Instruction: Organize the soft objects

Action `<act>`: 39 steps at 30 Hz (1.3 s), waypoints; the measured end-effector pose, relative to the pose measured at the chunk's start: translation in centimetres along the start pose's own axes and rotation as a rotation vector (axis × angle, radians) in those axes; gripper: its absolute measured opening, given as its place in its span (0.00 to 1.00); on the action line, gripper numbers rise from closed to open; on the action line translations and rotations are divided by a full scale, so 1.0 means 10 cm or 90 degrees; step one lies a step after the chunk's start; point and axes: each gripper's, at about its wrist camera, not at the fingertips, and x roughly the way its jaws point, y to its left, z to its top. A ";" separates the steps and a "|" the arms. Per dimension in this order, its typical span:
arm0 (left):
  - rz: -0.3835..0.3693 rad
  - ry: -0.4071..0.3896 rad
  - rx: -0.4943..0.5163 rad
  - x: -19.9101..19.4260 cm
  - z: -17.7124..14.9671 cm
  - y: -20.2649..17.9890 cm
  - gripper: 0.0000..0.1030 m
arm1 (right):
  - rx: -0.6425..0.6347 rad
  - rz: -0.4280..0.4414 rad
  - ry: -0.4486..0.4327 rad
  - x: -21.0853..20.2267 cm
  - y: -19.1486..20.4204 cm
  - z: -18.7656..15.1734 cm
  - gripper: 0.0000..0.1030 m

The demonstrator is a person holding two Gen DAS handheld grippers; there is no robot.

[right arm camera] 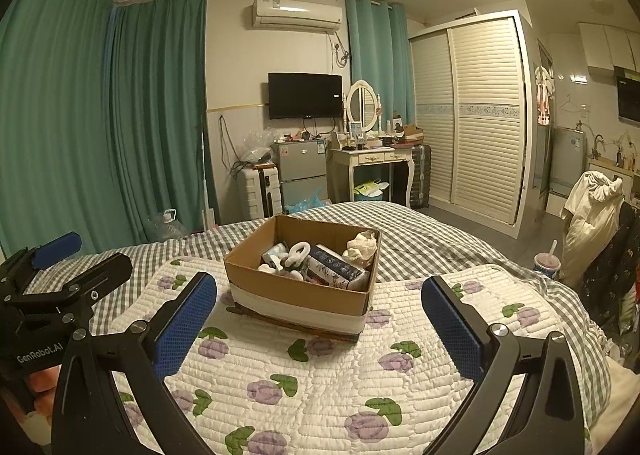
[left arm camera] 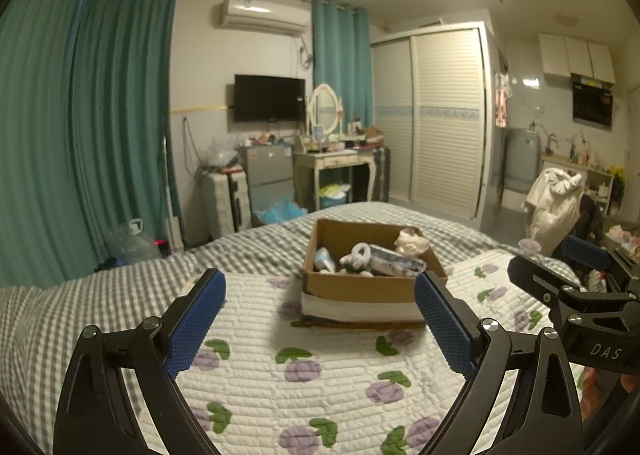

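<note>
Hovering above the bed's near end, the left tool (left arm camera: 320,319) and right tool (right arm camera: 320,321) both gape wide and hold nothing, side by side and apart. Bare quilt (right arm camera: 340,387), white with purple flowers, spreads between their pads and the box (right arm camera: 296,295); checked sheet (right arm camera: 420,251) runs on to the far edge. The cardboard box sits mid-bed where quilt meets sheet, a white band round its base. Inside lie soft things: a white plush (right arm camera: 296,253), a patterned blue-and-white pack (right arm camera: 336,265), a cream bundle (right arm camera: 362,247) in the far right corner. "GenRobot.AI" is printed on the left tool's body, "DAS" on the right tool's body.
</note>
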 end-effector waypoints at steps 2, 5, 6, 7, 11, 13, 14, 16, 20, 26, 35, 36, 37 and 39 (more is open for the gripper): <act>-0.001 0.000 -0.001 0.00 0.00 0.00 0.94 | 0.000 0.000 0.000 0.00 0.00 0.00 1.00; 0.000 0.000 0.000 0.00 0.00 0.00 0.94 | 0.001 0.000 0.002 0.01 0.00 0.00 1.00; 0.001 -0.001 0.000 0.00 0.00 0.00 0.94 | 0.001 0.000 0.002 0.01 0.00 0.00 1.00; 0.001 -0.001 0.000 0.00 0.00 -0.01 0.94 | 0.001 0.000 0.002 0.01 0.00 0.00 1.00; 0.001 0.001 0.000 0.00 0.00 0.00 0.94 | 0.000 0.000 0.002 0.01 0.00 0.00 1.00; 0.001 0.001 -0.001 0.00 0.00 0.00 0.94 | 0.000 0.000 0.003 0.01 0.00 0.00 1.00; 0.001 0.001 -0.001 0.00 0.00 -0.01 0.94 | 0.000 0.000 0.003 0.01 0.00 0.00 1.00; 0.002 0.000 -0.001 -0.01 0.00 -0.01 0.94 | 0.000 0.000 0.004 0.01 0.00 -0.01 1.00; 0.001 -0.001 -0.002 -0.01 0.00 -0.01 0.94 | 0.000 0.000 0.004 0.02 0.00 -0.01 1.00; 0.002 0.000 -0.002 -0.01 0.00 -0.01 0.94 | 0.000 0.001 0.004 0.01 0.00 -0.01 1.00; -0.001 0.005 -0.004 -0.01 -0.02 -0.07 0.94 | 0.000 0.002 0.007 0.03 0.01 -0.04 1.00; -0.001 0.005 -0.002 -0.02 -0.02 -0.08 0.94 | 0.000 0.001 0.007 0.04 0.01 -0.04 1.00; 0.001 0.004 -0.001 -0.02 -0.02 -0.09 0.94 | 0.001 0.000 0.007 0.04 0.01 -0.05 1.00; 0.001 0.004 -0.003 -0.02 -0.02 -0.09 0.94 | 0.002 0.000 0.007 0.03 0.00 -0.06 1.00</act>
